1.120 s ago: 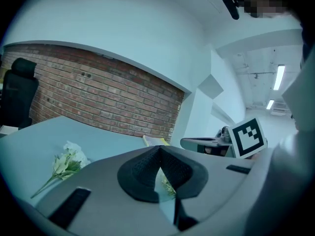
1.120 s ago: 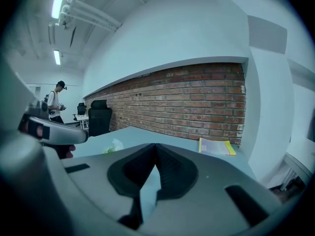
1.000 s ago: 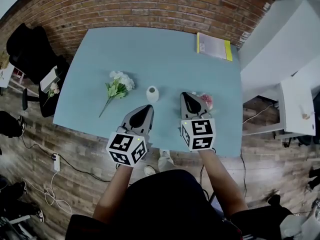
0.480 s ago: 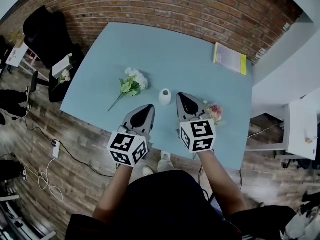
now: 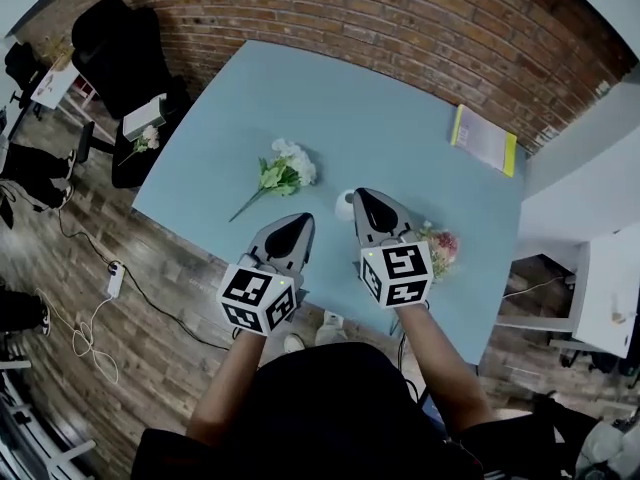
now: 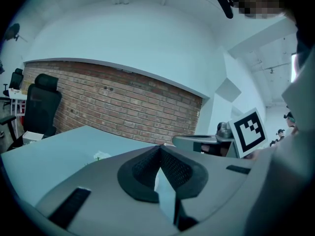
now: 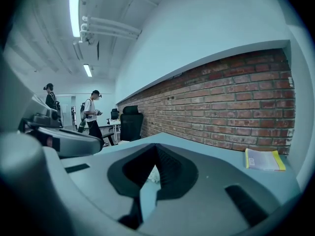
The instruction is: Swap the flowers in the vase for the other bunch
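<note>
Pale blue tabletop, both grippers poised over its near edge.
Left gripper and right gripper have jaws closed, empty; a careless right-hand swing could topple the small white vase nearby.

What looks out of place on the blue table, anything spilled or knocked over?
Nothing spilled or broken. The one odd thing: both bunches lie flat on the table, the white bunch left of the small vase and the pink bunch right of it, and no flowers show in the vase.
</note>
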`<control>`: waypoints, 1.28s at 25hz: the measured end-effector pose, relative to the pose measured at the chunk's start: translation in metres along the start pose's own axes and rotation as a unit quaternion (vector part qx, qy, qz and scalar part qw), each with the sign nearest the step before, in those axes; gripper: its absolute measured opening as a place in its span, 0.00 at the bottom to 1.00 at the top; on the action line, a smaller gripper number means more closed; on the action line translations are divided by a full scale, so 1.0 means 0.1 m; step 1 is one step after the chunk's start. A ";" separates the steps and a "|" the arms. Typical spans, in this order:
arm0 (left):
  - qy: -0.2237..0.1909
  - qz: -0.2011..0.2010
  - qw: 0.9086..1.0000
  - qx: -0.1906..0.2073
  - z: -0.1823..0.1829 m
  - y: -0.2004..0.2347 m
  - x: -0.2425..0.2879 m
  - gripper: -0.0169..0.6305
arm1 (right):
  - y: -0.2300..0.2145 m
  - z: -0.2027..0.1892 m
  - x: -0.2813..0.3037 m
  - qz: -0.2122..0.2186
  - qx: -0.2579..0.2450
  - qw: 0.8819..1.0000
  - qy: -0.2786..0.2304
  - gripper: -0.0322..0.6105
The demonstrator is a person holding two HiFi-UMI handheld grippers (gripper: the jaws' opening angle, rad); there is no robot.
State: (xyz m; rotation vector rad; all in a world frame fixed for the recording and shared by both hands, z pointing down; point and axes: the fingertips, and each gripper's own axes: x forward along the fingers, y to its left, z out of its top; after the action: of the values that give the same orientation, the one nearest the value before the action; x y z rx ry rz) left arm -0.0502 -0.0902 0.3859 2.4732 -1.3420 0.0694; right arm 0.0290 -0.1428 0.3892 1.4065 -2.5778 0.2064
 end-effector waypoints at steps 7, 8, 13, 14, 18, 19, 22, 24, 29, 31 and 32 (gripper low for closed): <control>0.003 0.025 1.000 0.000 0.00 0.15 0.11 0.03 | -0.07 0.00 0.17 0.023 0.005 1.000 0.000 0.07; 0.004 0.028 1.000 0.000 0.00 0.16 0.12 0.03 | -0.09 0.00 0.18 0.025 0.006 1.000 0.000 0.07; 0.010 0.052 0.999 -0.004 -0.06 0.23 0.20 0.03 | -0.18 -0.09 0.20 0.036 0.010 0.999 0.006 0.07; 0.011 0.057 0.998 -0.004 -0.07 0.24 0.22 0.03 | -0.20 -0.11 0.21 0.038 0.010 0.999 0.008 0.07; 0.018 0.066 0.998 0.001 -0.05 0.28 0.26 0.03 | -0.25 -0.12 0.22 0.042 0.014 0.999 0.012 0.07; 0.020 0.068 0.998 0.002 -0.06 0.30 0.26 0.03 | -0.26 -0.13 0.23 0.043 0.015 0.999 0.012 0.07; 0.031 0.070 0.997 0.008 -0.07 0.37 0.25 0.03 | -0.28 -0.13 0.25 0.045 0.019 0.999 0.014 0.07; 0.039 0.076 0.996 0.012 -0.06 0.45 0.24 0.03 | -0.29 -0.14 0.27 0.045 0.020 0.999 0.017 0.07; 0.056 0.083 0.995 0.023 -0.11 0.63 0.23 0.03 | -0.31 -0.16 0.32 0.040 0.025 0.999 0.020 0.07; 0.060 0.079 0.995 0.022 -0.13 0.69 0.23 0.03 | -0.28 -0.18 0.35 0.040 0.022 0.999 0.023 0.07; 0.062 0.077 0.995 0.022 -0.14 0.72 0.24 0.03 | -0.27 -0.19 0.37 0.039 0.021 0.999 0.025 0.07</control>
State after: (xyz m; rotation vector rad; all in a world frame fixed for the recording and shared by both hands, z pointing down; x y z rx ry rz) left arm -0.0950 -0.1417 0.4222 2.3534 -1.4887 0.2870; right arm 0.0340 -0.1834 0.4171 1.2976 -2.6043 0.3045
